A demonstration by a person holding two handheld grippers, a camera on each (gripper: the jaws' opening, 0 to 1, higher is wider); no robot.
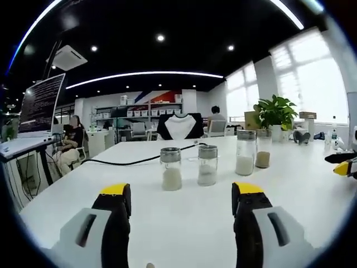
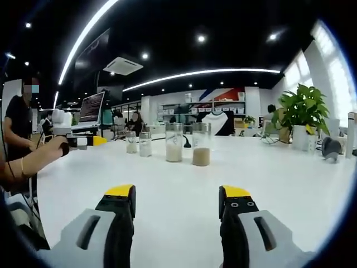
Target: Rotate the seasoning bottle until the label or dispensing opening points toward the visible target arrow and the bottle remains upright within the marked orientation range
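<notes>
Approaching the seasoning bottles is the step in hand, judged from the layout: both tools hang short of the glassware and nothing is gripped. The left gripper [image 1: 181, 204] has its fingers apart and bare, and the right gripper [image 2: 175, 204] likewise stands spread with only white counter [image 2: 279, 184] between its fingers.

Four glass bottles with metal caps stand upright on the counter, in two pairs. Taking the potted plant [image 1: 274, 113] as landmark, the tall white-filled bottle [image 1: 245, 152] and the tan-filled bottle [image 1: 263, 148] stand nearest it, just beside each other. The short bottle [image 1: 171, 169] with pale powder and the second short bottle [image 1: 207, 165] stand farther from the plant, toward the black cable [image 1: 128, 162] that runs behind them.

In the right gripper view the tall pair sits ahead of the fingers, white-filled [image 2: 174, 143] beside tan-filled [image 2: 201, 144], with the short pair beyond, away from the plant.

No target arrow, orientation mark or label can be made out on the counter or the bottles, and which bottle is meant cannot be told. Procedure advice:

- Centre one bottle between the fingers before closing.
- Grip the glass body low, below the cap, so that it does not tip.
- Keep the axis vertical while turning.
- Avoid knocking the neighbouring bottle, which stands close.

The smooth glass may slip under a light grip.
</notes>
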